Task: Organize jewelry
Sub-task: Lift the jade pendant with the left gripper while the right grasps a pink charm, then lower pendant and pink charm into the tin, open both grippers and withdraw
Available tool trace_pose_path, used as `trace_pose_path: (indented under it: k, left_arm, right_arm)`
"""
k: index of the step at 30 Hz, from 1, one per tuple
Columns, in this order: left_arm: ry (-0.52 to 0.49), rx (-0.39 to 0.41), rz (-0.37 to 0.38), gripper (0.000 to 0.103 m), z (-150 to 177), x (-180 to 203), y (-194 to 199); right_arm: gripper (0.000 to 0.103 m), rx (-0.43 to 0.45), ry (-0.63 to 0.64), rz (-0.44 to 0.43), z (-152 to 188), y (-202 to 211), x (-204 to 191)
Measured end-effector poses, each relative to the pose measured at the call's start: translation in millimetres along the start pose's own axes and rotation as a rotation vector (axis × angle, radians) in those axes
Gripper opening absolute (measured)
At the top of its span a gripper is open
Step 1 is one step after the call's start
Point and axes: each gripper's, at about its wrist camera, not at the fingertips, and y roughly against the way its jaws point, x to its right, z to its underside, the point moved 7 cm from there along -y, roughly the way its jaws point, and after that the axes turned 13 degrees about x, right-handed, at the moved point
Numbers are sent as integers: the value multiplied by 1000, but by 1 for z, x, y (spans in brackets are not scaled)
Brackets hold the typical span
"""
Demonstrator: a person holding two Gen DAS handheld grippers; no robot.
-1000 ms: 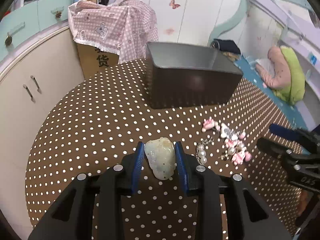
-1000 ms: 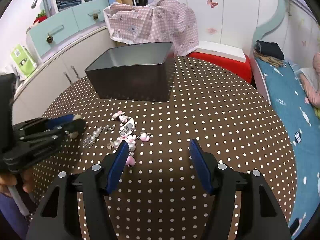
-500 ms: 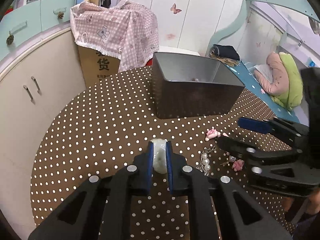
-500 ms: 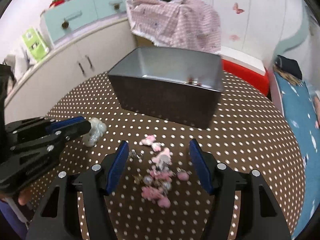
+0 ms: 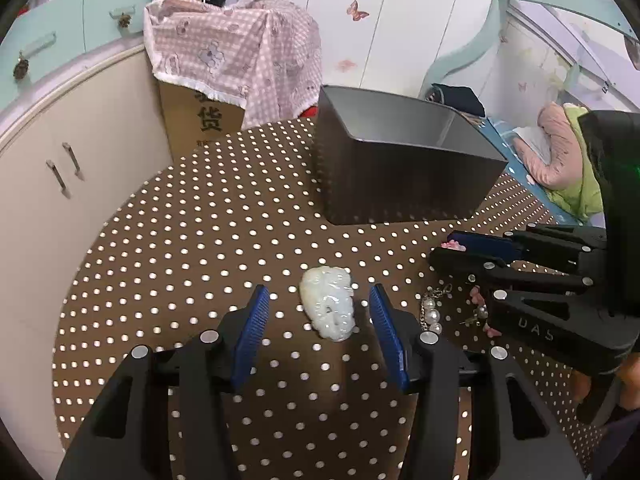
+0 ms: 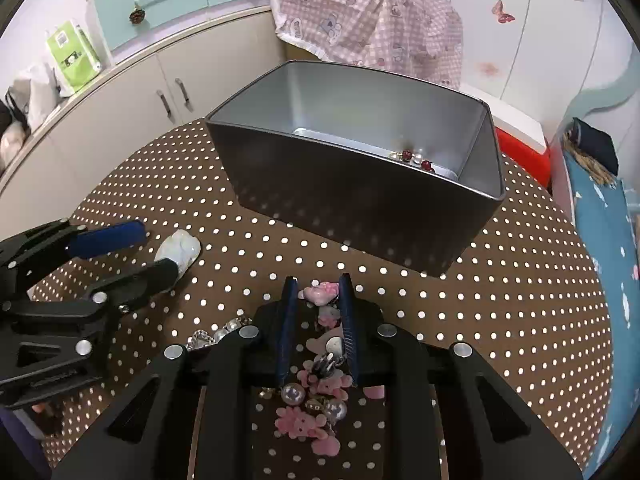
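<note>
Left claw (image 5: 318, 330) just released around jade pendant (image 5: 329, 307), right claw (image 6: 317, 322) closing on pink charms (image 6: 320, 294), only right view shows tin's (image 6: 360, 200) beads (image 6: 412, 158)

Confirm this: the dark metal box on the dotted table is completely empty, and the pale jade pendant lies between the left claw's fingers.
Not empty: the right wrist view shows beads inside the dark metal box. The pale jade pendant does lie between the left claw fingers.

Bin (image 6: 352, 200) at back of table (image 6: 500, 320); jade pendant (image 5: 330, 308) left of charm pile (image 6: 316, 400), both before bin.
</note>
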Motion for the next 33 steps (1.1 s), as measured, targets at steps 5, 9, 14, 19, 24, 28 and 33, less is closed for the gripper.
trace_pose_path:
  k: [5, 9, 14, 19, 24, 28, 33]
  left_arm:
    - [-28, -9, -14, 46, -1, 3, -6]
    - [-73, -7, -42, 29, -2, 6, -11]
    - [-81, -5, -42, 28, -2, 7, -11]
    - [-45, -7, -4, 28, -4, 6, -7]
    - [-46, 29, 50, 28, -21, 20, 8]
    - [-56, 78, 98, 28, -44, 35, 21]
    - [-87, 125, 139, 28, -77, 50, 27]
  right_arm:
    - [21, 30, -43, -4, -5, 8, 8]
    - [22, 52, -75, -16, -7, 19, 15]
    - [22, 79, -101, -19, -10, 30, 23]
    - [22, 113, -115, -16, -17, 44, 31]
    - [22, 153, -121, -10, -27, 59, 37]
    - [22, 180, -128, -4, -38, 69, 41]
    - [21, 226, -155, 3, -59, 77, 52]
